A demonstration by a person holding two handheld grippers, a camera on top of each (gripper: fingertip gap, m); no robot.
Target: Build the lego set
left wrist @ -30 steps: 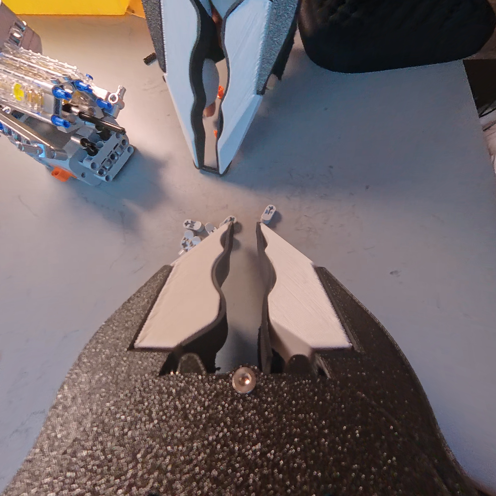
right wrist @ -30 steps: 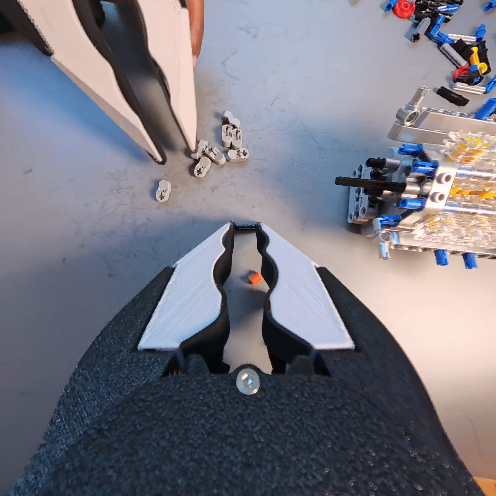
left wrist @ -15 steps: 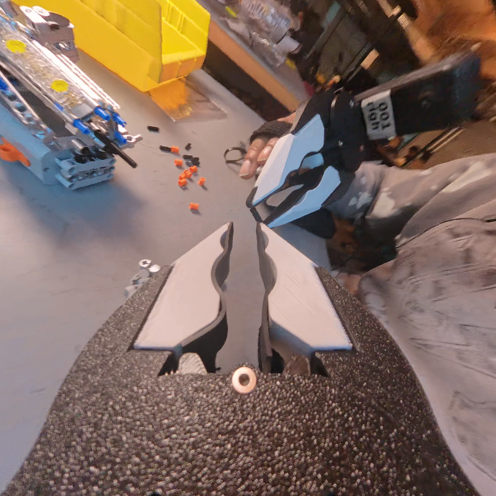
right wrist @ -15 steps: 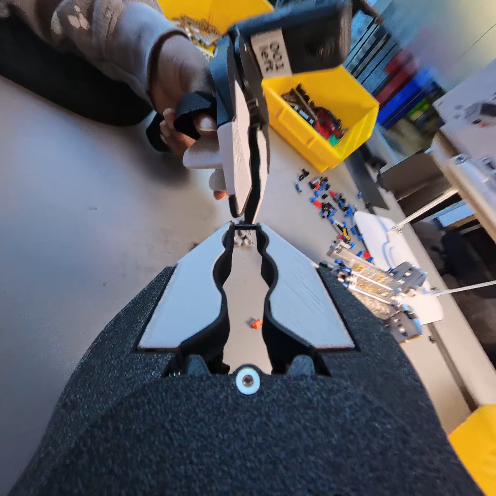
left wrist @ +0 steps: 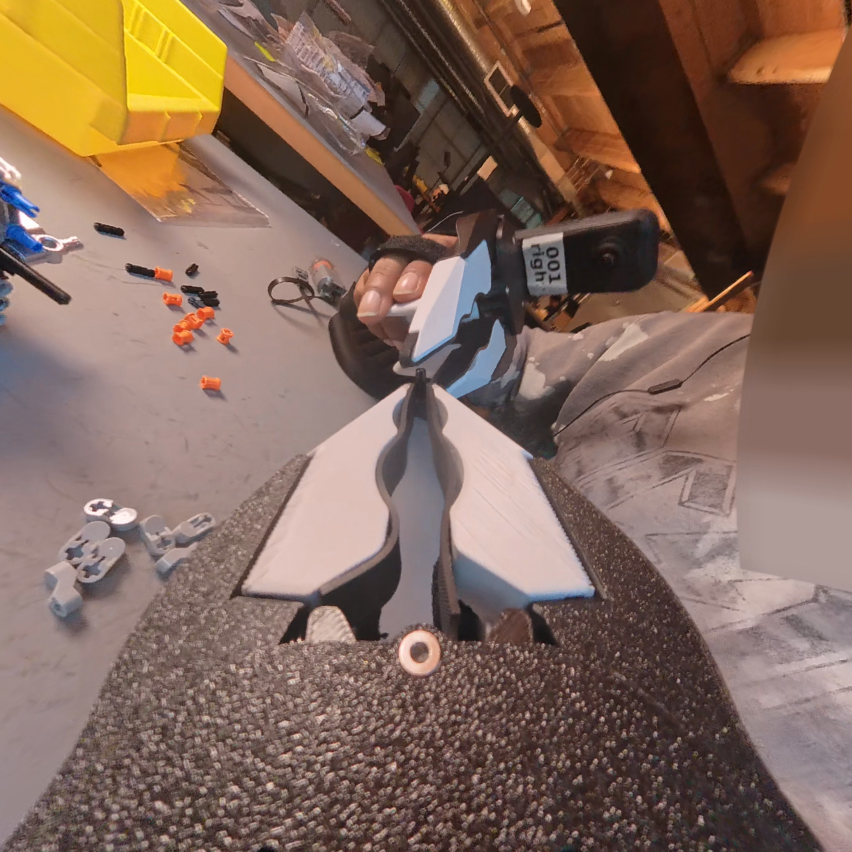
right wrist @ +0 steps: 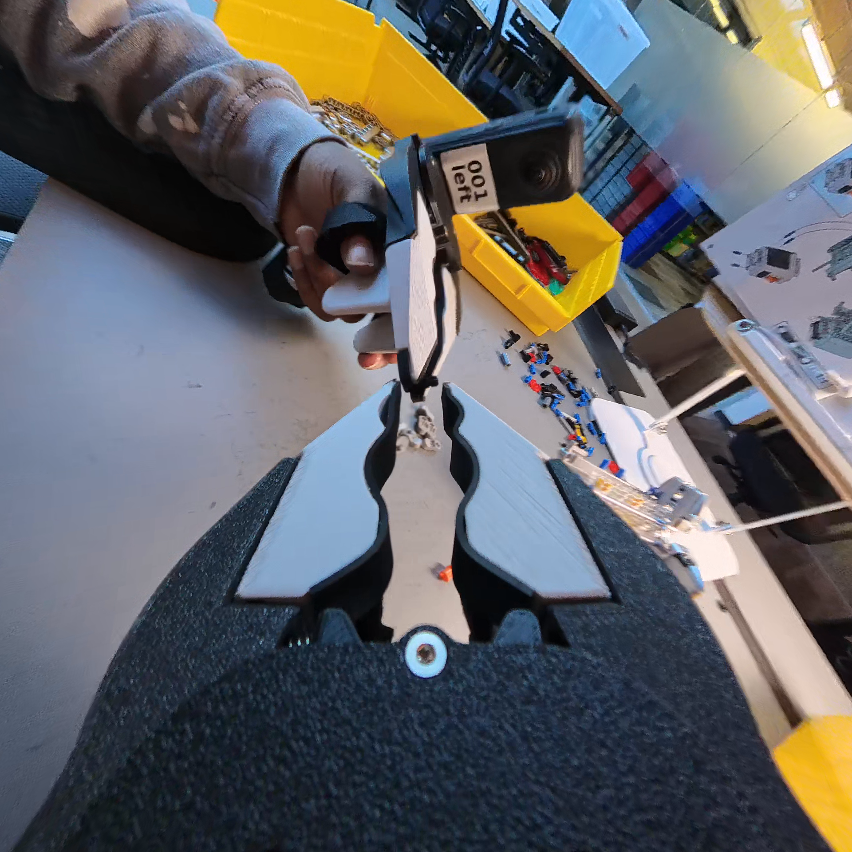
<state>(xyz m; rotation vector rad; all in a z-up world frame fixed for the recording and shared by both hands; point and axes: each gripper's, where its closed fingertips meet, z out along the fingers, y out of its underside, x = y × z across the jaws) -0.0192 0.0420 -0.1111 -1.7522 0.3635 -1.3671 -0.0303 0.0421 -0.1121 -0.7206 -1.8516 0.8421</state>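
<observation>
Closest to me, my left gripper (left wrist: 418,401) is now clamped on the short black pin (left wrist: 418,380). A second ago these fingers stood apart over the table (left wrist: 115,415) and my right gripper (right wrist: 420,392) had that pin pinched crosswise at its tips. Now it is the other way about: the right fingers are spread wide with nothing between them, and the pin sticks out end-on from my left tips, up in the air between the two grippers and well above the table. It is a slim, hard, matte plastic peg, gripped near its base, so only its ridged tip shows past my smooth grey finger plates with their wavy black rubber edges. Both grippers have come up from the table and now face each other almost nose to nose. Below on the left lies the loose heap of grey connectors (left wrist: 92,548), stubby rounded links with cross-shaped holes. Farther out are the little orange bushes (left wrist: 191,322), short ribbed tubes scattered on the scuffed grey top among more black pins. Beyond them sits the glossy yellow bin (left wrist: 138,78).
</observation>
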